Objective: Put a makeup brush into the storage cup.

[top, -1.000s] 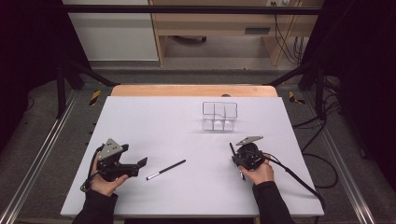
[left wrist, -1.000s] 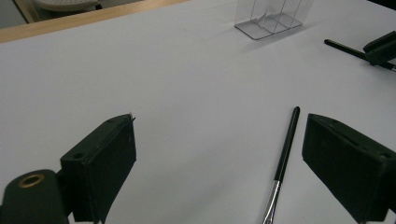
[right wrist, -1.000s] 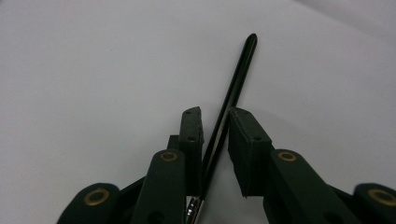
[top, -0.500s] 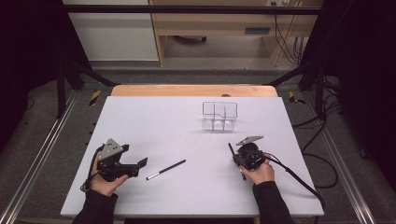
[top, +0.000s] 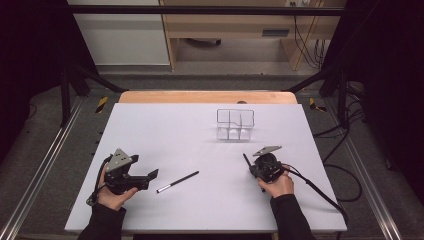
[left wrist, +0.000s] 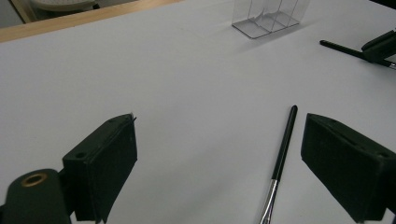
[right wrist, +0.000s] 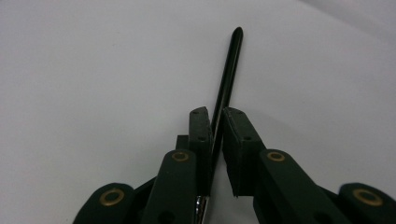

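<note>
We find the right hand-held gripper (right wrist: 215, 135) clamped on a slim black brush (right wrist: 226, 74), its jaws having just closed on the handle; the handle's tip runs out ahead of the jaws, just above the white bench (top: 165, 130). The left hand-held gripper (left wrist: 219, 158) stands with jaws wide apart and nothing between the pads. A second black brush (left wrist: 282, 154) lies flat on the bench just inside its right jaw, metal ferrule nearest the gripper. Farther ahead of both grippers, a clear compartmented holder (top: 235, 124) stands upright.
</note>
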A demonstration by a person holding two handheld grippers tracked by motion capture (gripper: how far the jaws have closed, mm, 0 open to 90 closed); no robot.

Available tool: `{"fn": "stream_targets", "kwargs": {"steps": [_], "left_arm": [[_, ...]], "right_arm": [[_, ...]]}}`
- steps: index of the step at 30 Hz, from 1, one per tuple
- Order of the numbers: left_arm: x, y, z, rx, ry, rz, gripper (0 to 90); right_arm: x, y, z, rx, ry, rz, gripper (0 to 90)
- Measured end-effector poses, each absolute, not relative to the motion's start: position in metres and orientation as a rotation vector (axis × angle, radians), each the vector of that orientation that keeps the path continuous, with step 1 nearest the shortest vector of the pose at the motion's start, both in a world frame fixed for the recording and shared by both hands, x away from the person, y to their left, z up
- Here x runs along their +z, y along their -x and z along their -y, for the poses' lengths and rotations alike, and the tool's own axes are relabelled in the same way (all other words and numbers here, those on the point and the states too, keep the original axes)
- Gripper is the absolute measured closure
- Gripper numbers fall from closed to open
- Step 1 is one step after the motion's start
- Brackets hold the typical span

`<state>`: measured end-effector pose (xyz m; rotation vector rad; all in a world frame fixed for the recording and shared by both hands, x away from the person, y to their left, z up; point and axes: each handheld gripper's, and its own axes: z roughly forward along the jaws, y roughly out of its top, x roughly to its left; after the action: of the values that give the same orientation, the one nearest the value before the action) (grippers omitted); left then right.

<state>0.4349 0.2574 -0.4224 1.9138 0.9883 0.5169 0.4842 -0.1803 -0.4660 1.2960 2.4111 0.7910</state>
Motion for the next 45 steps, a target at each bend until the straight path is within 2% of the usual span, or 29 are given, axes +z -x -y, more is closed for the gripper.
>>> {"fn": "stream_targets", "kwargs": {"steps": [15,21,30,39,45], "left_arm": [[-0.422,-0.435,-0.257,0.515,-1.919,-0.983,10.1],[-0.422,-0.435,-0.257,0.513,-1.916,-0.986,10.1],[-0.422,-0.435,-0.256,0.509,-1.924,-0.977,10.0],[-0.422,-0.435,-0.255,0.508,-1.933,-0.974,10.0],[-0.422,-0.435,-0.255,0.507,-1.933,-0.974,10.0]], "right_arm": [[-0.467,-0.484,0.181,0.798,-1.221,-2.446,83.4],[-0.460,-0.482,0.182,0.771,-1.228,-2.419,70.0],[-0.439,-0.483,0.183,0.662,-1.225,-2.465,61.7],[-0.439,-0.493,0.173,0.531,-1.253,-2.552,60.9],[-0.440,-0.498,0.171,0.472,-1.266,-2.600,65.5]]}}
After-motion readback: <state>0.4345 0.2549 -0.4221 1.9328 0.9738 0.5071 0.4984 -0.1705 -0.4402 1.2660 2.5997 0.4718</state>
